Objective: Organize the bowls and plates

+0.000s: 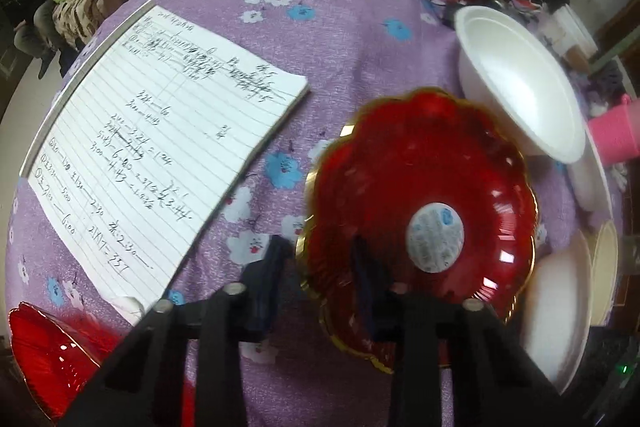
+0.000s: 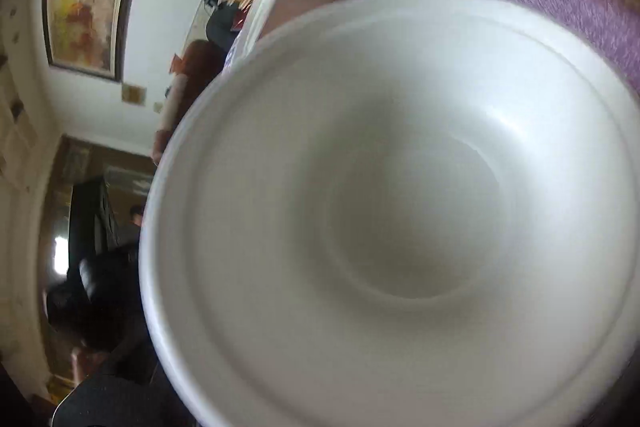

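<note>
Your left gripper (image 1: 320, 259) clamps the red plate's (image 1: 420, 219) near rim; right gripper (fingers hidden) state undeterminable behind the white bowl (image 2: 400, 207).

The left gripper, seen up close

The left gripper (image 1: 320, 267) has dark blue fingers (image 1: 264, 287), black arms and round silver screws (image 1: 235, 288) at 6 o'clock.
</note>
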`<state>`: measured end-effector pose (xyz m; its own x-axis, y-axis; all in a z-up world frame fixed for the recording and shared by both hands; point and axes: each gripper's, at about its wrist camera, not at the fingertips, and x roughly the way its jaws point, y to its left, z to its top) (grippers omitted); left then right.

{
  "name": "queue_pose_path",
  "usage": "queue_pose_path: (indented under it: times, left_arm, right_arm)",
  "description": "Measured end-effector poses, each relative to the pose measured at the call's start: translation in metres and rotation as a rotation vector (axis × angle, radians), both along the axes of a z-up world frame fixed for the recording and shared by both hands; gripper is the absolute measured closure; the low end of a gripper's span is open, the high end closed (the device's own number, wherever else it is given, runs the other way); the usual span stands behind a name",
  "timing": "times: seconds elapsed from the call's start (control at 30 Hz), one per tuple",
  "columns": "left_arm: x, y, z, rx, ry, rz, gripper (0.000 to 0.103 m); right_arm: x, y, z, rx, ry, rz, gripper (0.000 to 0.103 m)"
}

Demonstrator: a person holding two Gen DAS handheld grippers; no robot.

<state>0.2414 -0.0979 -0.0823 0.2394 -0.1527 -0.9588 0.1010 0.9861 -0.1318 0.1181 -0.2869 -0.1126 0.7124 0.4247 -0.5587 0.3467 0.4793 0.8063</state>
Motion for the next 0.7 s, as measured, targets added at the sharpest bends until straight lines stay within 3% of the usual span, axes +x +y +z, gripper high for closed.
queue_pose_path:
  times: [0.4, 0.7]
  left_arm:
    - [-0.019, 0.023, 0.022, 0.004, -0.057, 0.01, 0.086]
    - [-0.061, 0.075, 0.063, -0.033, -0.138, 0.04, 0.086]
  right_arm:
    - [0.006, 0.019, 0.015, -0.037, -0.034, 0.055, 0.09]
    - [-0.007, 0.056, 0.053, -0.088, -0.156, 0.138, 0.09]
